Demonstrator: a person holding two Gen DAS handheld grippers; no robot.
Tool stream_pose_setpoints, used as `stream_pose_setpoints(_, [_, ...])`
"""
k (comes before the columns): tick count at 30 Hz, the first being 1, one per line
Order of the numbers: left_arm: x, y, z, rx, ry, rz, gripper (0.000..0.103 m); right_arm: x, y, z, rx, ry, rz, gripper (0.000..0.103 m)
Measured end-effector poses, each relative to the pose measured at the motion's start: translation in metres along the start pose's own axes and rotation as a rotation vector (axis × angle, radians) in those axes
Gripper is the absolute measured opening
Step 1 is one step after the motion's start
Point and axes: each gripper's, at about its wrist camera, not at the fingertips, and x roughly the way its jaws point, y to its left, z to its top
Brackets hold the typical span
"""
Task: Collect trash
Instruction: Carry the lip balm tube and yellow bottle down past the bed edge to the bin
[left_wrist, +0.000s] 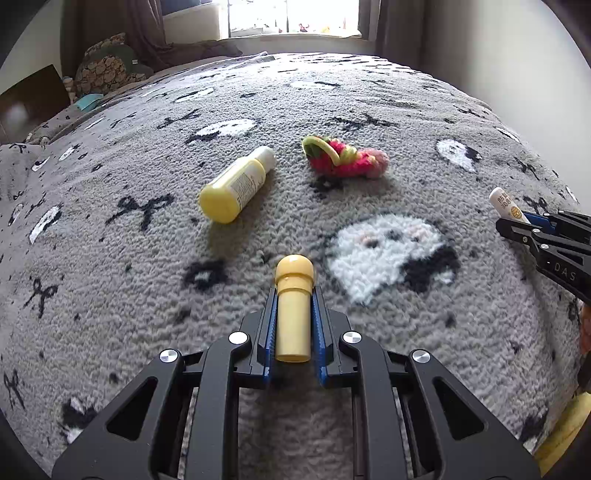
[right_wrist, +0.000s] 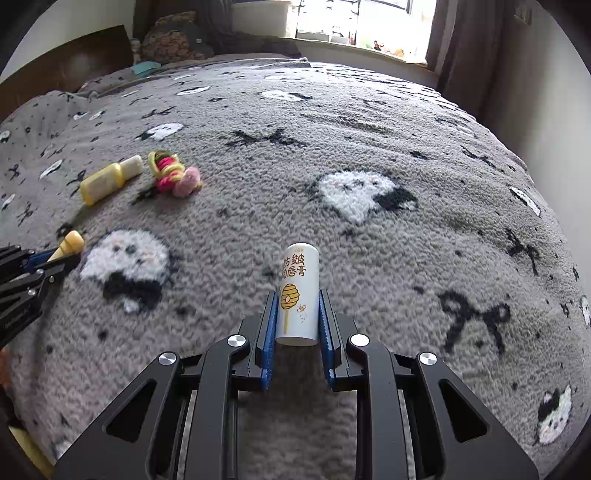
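My left gripper (left_wrist: 294, 295) is shut on a small yellow tube with a round cap (left_wrist: 293, 306), held lengthwise between the blue pads above the grey blanket. My right gripper (right_wrist: 296, 297) is shut on a white lip balm tube with a beehive print (right_wrist: 298, 295). From the left wrist view the right gripper (left_wrist: 517, 221) shows at the right edge with the white tube (left_wrist: 506, 205) sticking out. The right wrist view has the left gripper (right_wrist: 62, 254) at its left edge, holding the yellow tube (right_wrist: 70, 242). A yellow bottle with a white cap (left_wrist: 236, 184) lies on the blanket.
A red and yellow bundle of hair ties (left_wrist: 343, 157) lies right of the yellow bottle, also visible as hair ties (right_wrist: 171, 173) beside the bottle (right_wrist: 109, 179). Pillows (left_wrist: 107, 66) sit at the bed's far left. A window (left_wrist: 291, 16) is behind the bed.
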Motion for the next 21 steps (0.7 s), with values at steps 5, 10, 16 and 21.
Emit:
stream_pose_setpoints(5, [-0.025, -0.007, -0.026, -0.007, -0.004, -0.015, 0.016, -0.034, -0.001, -0.040, -0.024, -0.015, 0.033, 0.022])
stream_pose_setpoints(10, [-0.051, -0.022, -0.053, 0.010, -0.021, -0.060, 0.016, -0.064, -0.001, -0.077, -0.045, -0.042, 0.058, 0.022])
stream_pose_setpoints(16, [-0.082, -0.048, -0.089, 0.036, -0.066, -0.118, 0.016, -0.095, -0.002, -0.118, -0.029, -0.073, 0.123, 0.022])
stream_pose_setpoints(21, [-0.103, -0.067, -0.123, 0.066, -0.082, -0.154, 0.016, -0.124, 0.004, -0.148, -0.029, -0.108, 0.150, 0.022])
